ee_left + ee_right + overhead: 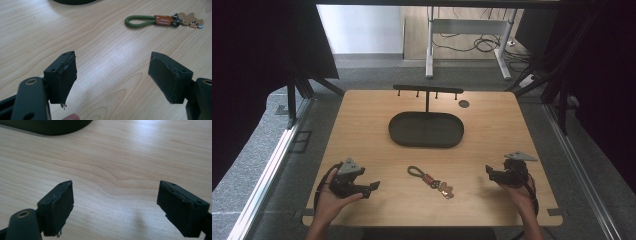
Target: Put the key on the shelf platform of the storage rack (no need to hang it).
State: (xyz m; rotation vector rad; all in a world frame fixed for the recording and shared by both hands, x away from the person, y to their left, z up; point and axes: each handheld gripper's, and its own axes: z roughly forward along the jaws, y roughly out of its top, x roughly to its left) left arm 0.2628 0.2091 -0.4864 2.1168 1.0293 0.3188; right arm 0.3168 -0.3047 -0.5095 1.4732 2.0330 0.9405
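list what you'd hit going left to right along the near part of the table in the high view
left claw in the person's left hand → keychain with the green cord loop → right claw in the right hand

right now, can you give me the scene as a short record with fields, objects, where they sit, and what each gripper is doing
surface: light wooden table
centre far: dark oval tray, nothing visible in it
behind tray: black T-shaped rack with small pegs
centre near: keychain with green cord loop, orange tag and small charms, lying flat between the grippers
left gripper: open, held in a hand low over the table, holding nothing
right gripper: open, held in a hand low over the table, holding nothing
contact: neither gripper touches the keychain
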